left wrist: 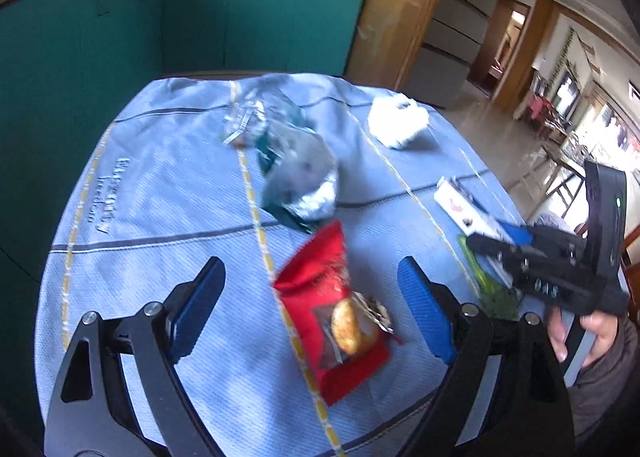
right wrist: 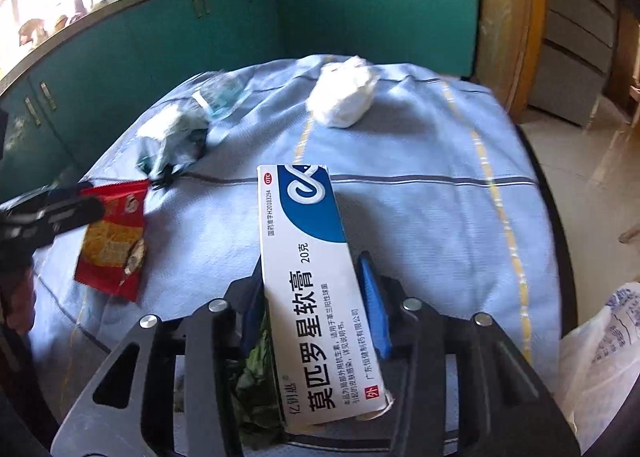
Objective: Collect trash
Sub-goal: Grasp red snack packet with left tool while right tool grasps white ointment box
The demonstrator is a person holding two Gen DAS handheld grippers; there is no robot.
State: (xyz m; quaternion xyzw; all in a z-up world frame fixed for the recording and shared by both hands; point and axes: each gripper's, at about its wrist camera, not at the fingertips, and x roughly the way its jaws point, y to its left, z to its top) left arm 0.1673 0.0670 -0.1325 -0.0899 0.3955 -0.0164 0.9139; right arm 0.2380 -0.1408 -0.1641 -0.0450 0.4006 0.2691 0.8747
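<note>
Your left claw (left wrist: 310, 305) stands wide apart around the red snack packet (left wrist: 334, 315), whose long axis runs straight ahead between the fingers. Your right claw (right wrist: 310, 307) is clamped on the ointment box (right wrist: 310, 289).

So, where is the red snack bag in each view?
Left wrist: red bag low in the centre, between the open left claw's fingers.
Right wrist: red bag at the left edge, middle height.
Shared landmark: the white tissue wad at the table's far side.
</note>
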